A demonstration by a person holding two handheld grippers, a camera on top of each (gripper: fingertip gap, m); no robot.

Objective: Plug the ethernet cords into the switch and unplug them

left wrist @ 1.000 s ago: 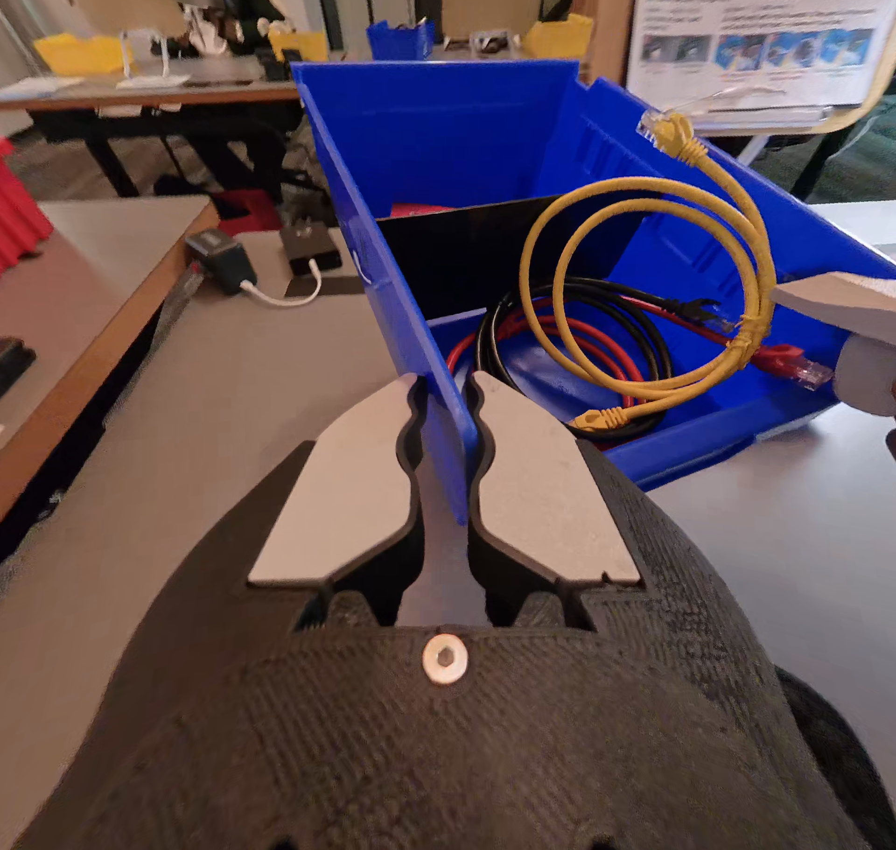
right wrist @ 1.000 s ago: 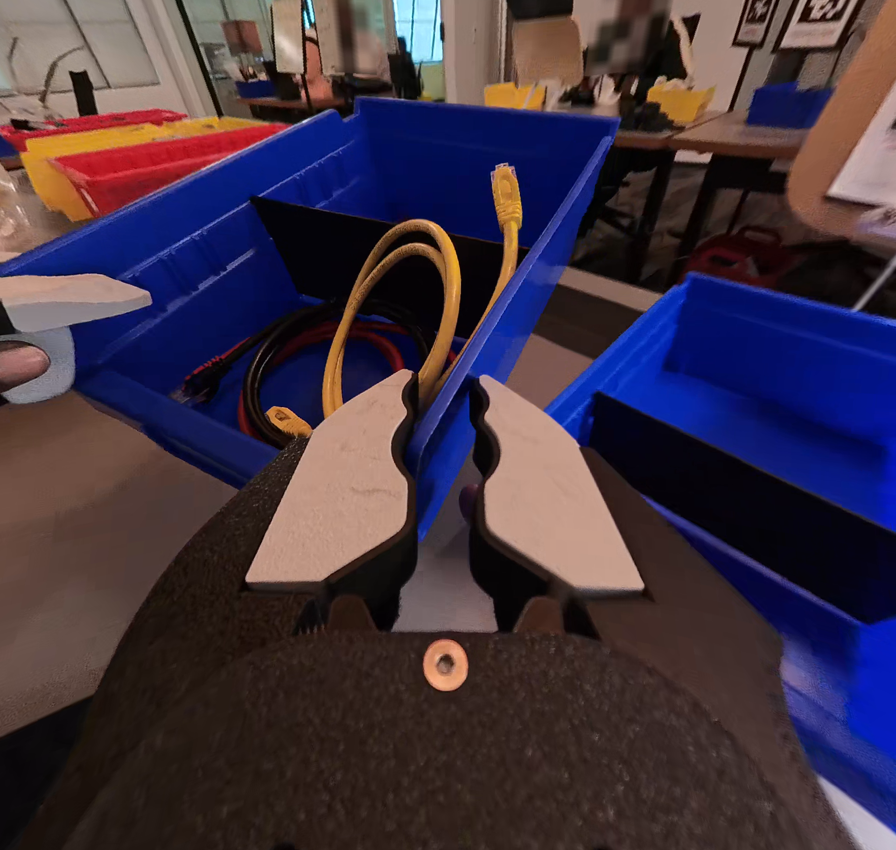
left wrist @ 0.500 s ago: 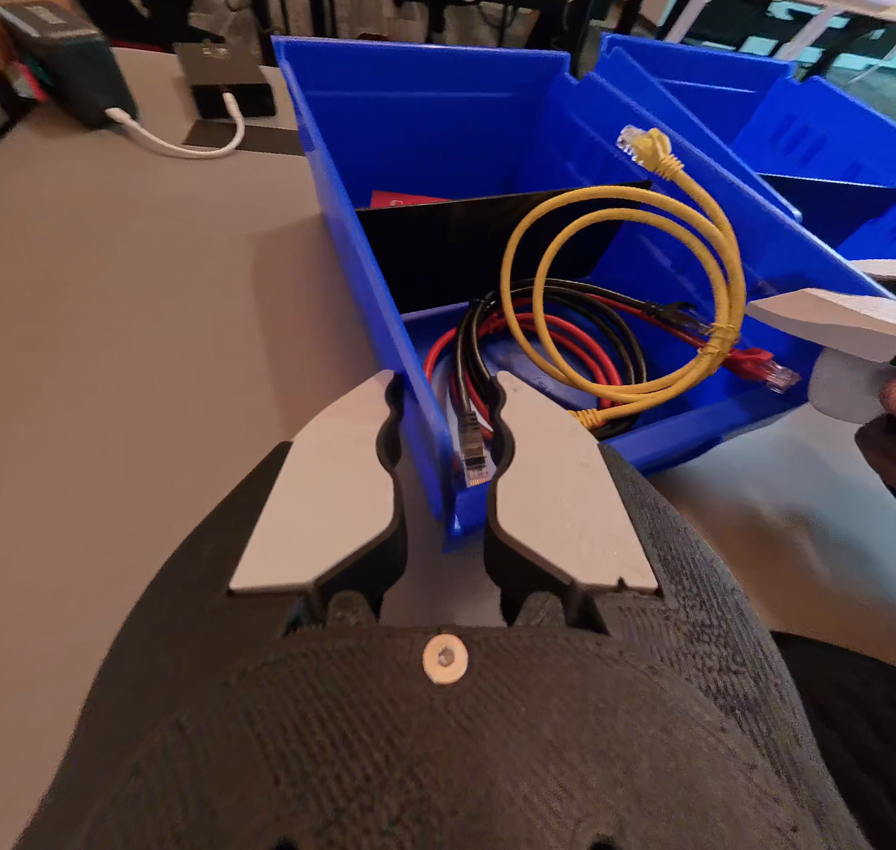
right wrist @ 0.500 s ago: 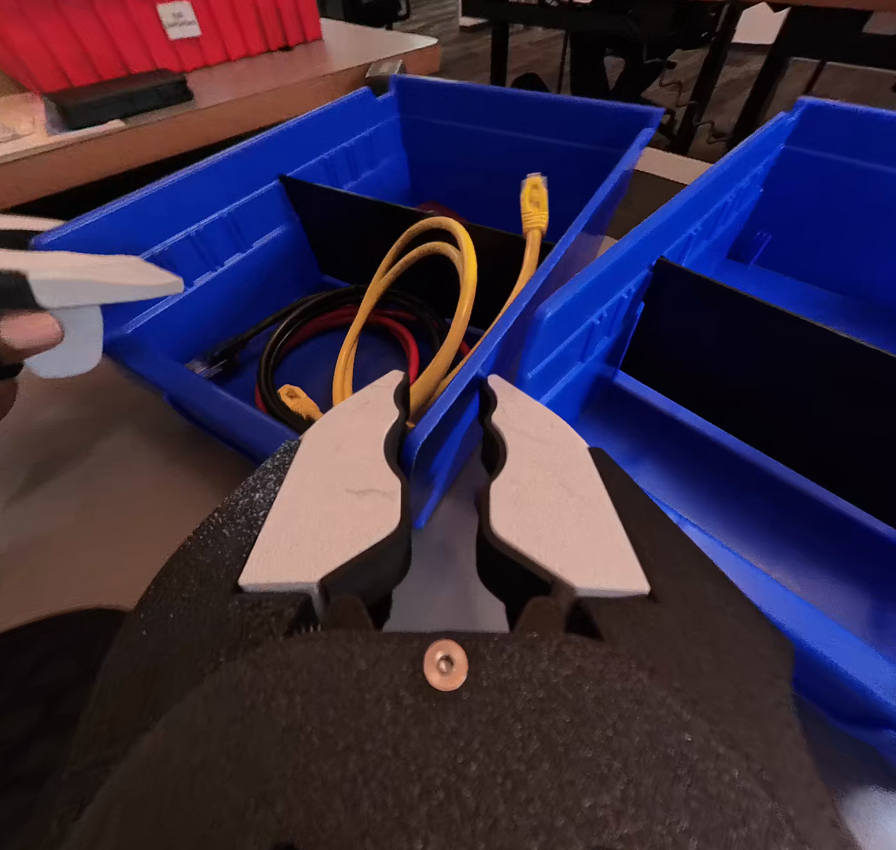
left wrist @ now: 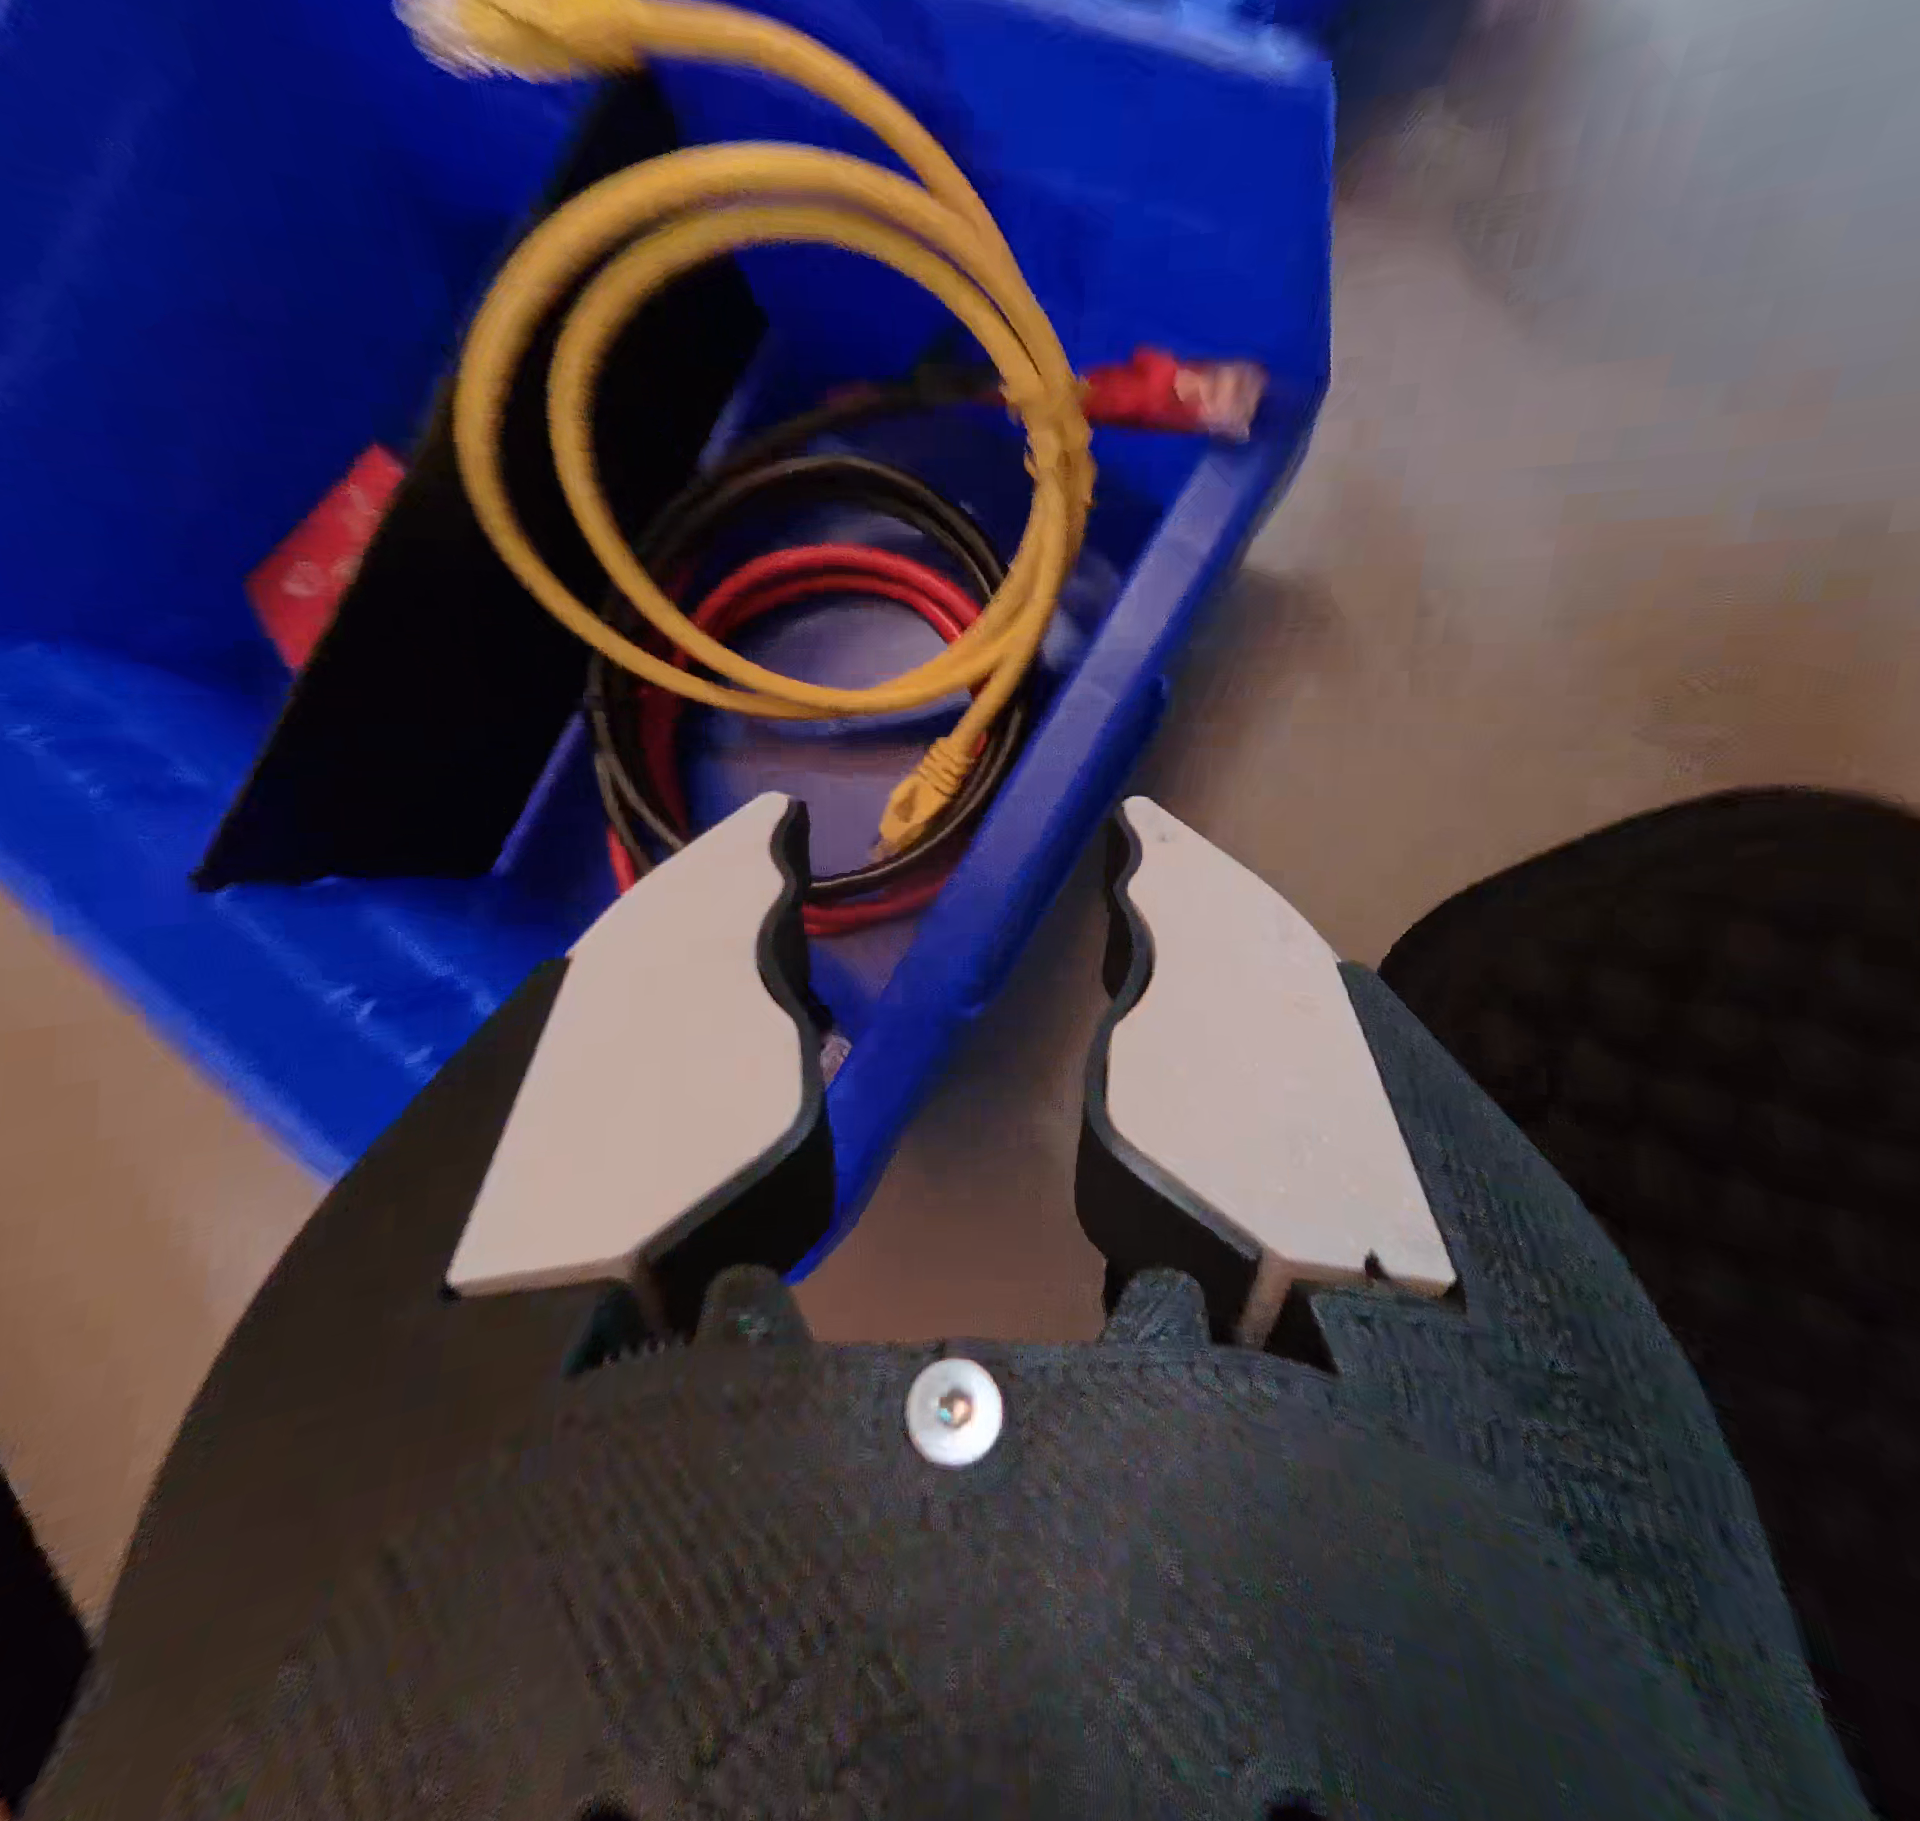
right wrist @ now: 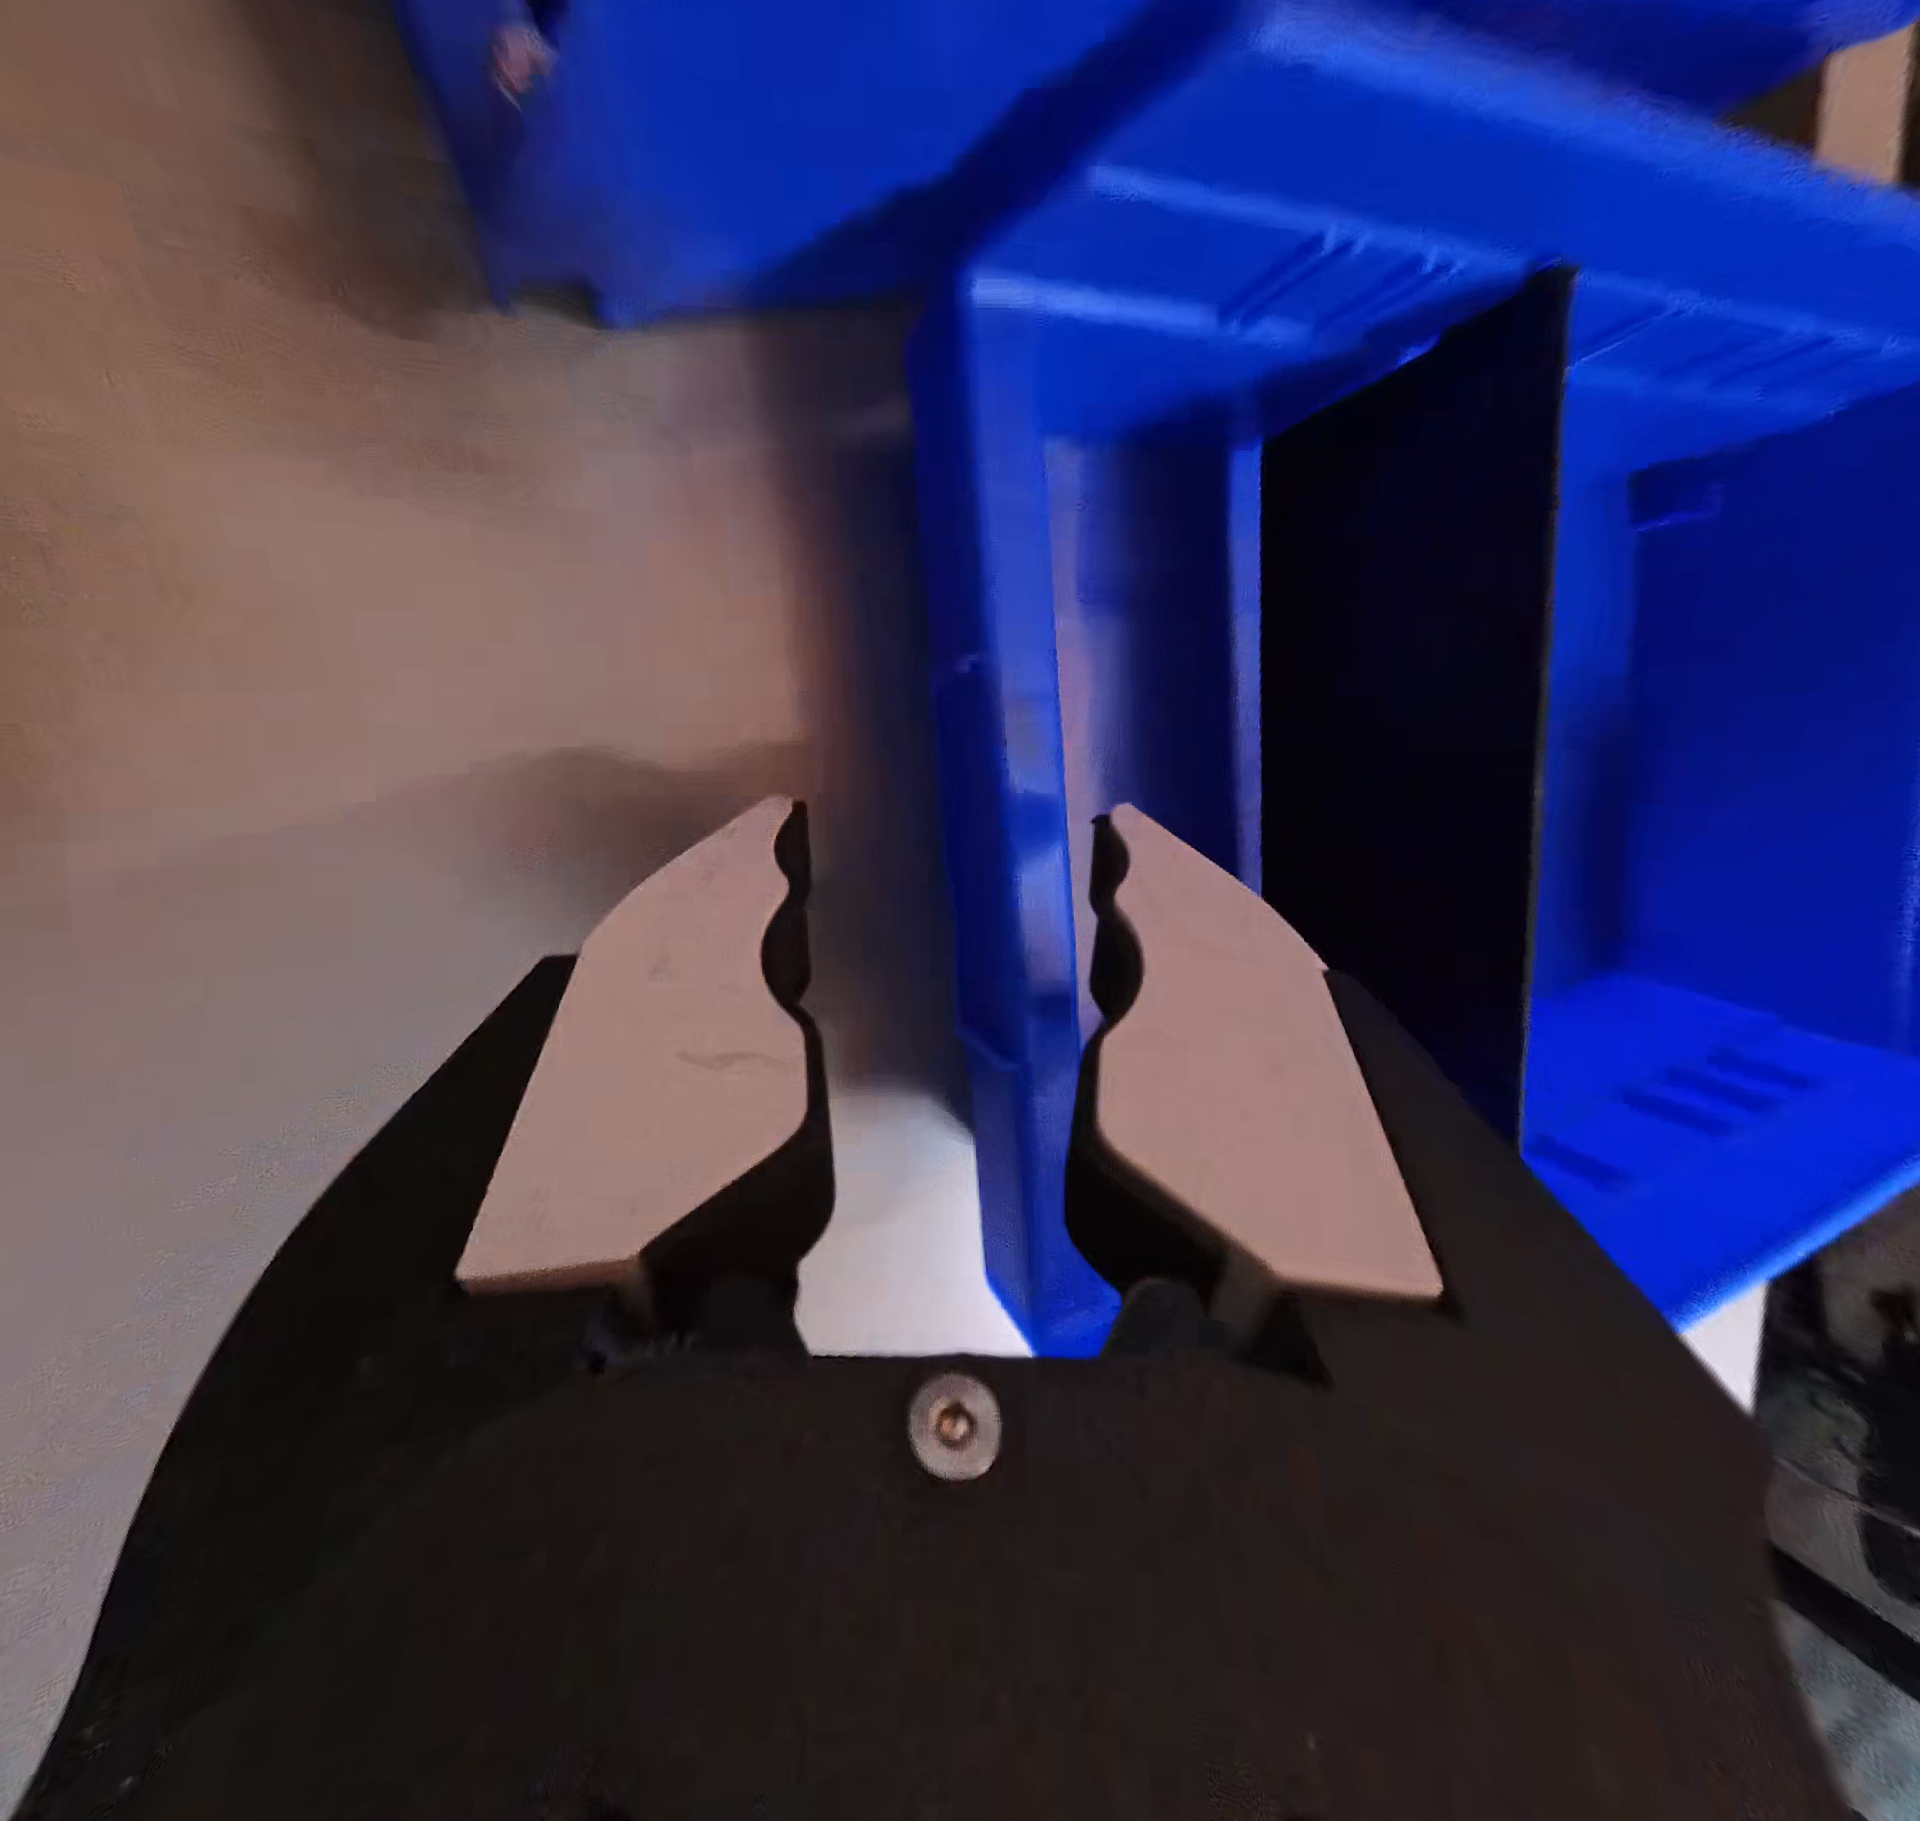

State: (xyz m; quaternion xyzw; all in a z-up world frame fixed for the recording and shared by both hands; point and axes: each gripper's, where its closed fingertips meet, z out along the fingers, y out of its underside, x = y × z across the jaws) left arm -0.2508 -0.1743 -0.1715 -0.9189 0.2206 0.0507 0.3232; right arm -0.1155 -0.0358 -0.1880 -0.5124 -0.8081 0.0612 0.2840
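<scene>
A blue bin (left wrist: 156, 213) holds a coiled yellow ethernet cord (left wrist: 727, 166), a red cord (left wrist: 831, 566) and a black cord (left wrist: 831, 467). My left gripper (left wrist: 956, 815) is open and empty. It straddles the bin's near rim, with the yellow plug (left wrist: 925, 805) just ahead of the left finger. My right gripper (right wrist: 948, 815) is open and empty, and a blue bin wall (right wrist: 1018, 940) stands between its fingers. No switch is in view. Both views are blurred.
A black divider (left wrist: 416, 680) splits the cord bin, with a red item (left wrist: 322, 566) behind it. A second blue bin (right wrist: 1714, 732) with a black divider (right wrist: 1403, 628) is at the right. A black textured shape (left wrist: 1714, 1044) is beside my left gripper. The bins rest on a tan table (right wrist: 312, 628).
Both grippers have opened wide from their narrow hold around the bin walls. Both views have swung downward and closer to the bins, and the picture has turned blurry.
</scene>
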